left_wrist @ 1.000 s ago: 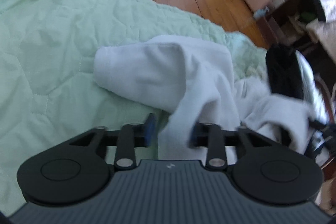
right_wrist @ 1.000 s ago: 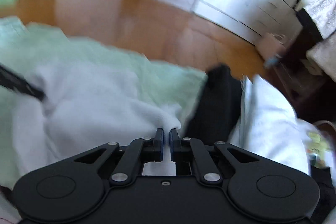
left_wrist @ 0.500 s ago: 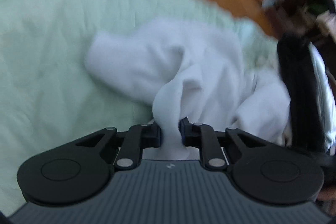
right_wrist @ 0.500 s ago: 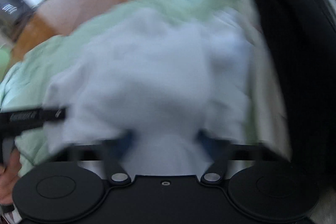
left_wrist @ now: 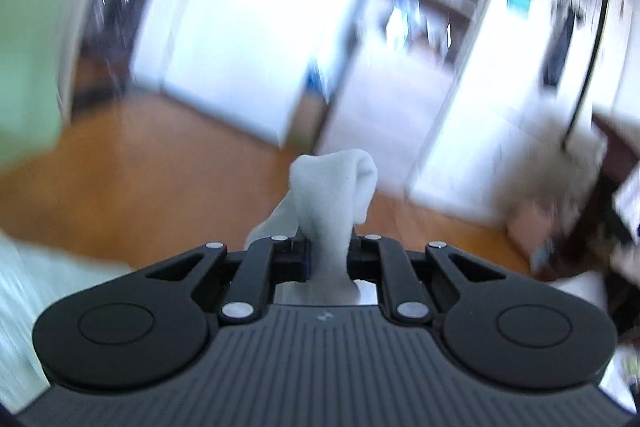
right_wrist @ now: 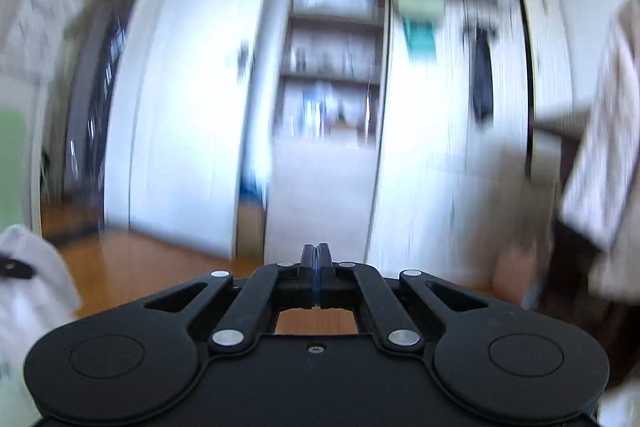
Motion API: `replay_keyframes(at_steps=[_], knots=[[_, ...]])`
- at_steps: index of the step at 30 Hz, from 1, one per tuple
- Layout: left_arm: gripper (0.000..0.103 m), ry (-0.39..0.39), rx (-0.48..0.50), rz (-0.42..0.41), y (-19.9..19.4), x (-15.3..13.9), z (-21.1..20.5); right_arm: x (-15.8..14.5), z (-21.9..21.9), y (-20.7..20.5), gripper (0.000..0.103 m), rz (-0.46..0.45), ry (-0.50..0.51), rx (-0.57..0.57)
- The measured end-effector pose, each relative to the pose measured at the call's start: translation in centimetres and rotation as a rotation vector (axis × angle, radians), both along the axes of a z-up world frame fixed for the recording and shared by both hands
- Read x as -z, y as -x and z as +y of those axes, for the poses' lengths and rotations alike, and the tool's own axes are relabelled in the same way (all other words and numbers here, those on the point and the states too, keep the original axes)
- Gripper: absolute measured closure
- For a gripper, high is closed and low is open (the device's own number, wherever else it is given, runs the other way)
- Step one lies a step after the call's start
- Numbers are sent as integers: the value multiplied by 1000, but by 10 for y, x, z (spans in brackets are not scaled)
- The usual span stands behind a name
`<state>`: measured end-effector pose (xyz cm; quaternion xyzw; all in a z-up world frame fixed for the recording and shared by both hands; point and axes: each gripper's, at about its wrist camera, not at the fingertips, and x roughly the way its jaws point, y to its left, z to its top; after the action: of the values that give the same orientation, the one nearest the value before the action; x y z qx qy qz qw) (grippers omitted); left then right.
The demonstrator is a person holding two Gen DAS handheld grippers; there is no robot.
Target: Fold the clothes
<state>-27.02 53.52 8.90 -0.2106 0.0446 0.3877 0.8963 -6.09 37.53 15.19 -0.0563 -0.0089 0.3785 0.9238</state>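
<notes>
The left gripper [left_wrist: 327, 253] is pinching a bunched fold of the white garment [left_wrist: 334, 193], which is sticking up between its fingers and curling over ahead of them. The right gripper [right_wrist: 316, 267] is closing fully on nothing (pads pressed together). Beyond both grippers, a wooden floor [left_wrist: 160, 171] and white cupboards [right_wrist: 192, 87] are blurring.

soft white cloth [left_wrist: 332, 203], glossy wood floor [left_wrist: 160, 167] — blurred

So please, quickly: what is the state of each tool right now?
Left tool: closed on a bunch of the white garment.
Right tool: closed, nothing visible between its fingers.
</notes>
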Motion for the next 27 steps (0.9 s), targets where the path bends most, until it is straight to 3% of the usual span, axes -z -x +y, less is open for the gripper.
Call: replay_keyframes(at_steps=[3, 4, 6, 7, 9, 13, 16, 17, 21, 25, 27], knots=[[91, -57, -63, -78, 46, -31, -1, -32, 0, -1, 103, 83, -42, -140], [91, -72, -86, -92, 60, -37, -4, -33, 1, -2, 102, 135, -53, -182], [91, -87, -145, -59, 82, -33, -15, -9, 18, -9, 97, 273, 16, -304], [91, -80, -166, -35, 92, -23, -20, 11, 32, -9, 96, 340, 63, -344], [91, -37, -209, 26, 108, 12, -25, 65, 54, -6, 85, 481, 165, -384], [91, 179, -309, 179, 145, 105, -22, 185, 102, -1, 78, 849, 373, -487], [91, 279, -367, 244, 171, 153, -24, 243, 141, 19, 70, 1029, 455, -564], [92, 298, -378, 239, 182, 160, -25, 257, 157, 26, 60, 1058, 470, -586], [92, 325, -433, 219, 211, 165, -22, 277, 234, 35, 42, 1006, 490, -638], [92, 332, -435, 210, 225, 164, -13, 293, 275, 30, 36, 932, 451, -526], [92, 334, -420, 212, 225, 165, -10, 308, 299, 22, 36, 969, 475, -533]])
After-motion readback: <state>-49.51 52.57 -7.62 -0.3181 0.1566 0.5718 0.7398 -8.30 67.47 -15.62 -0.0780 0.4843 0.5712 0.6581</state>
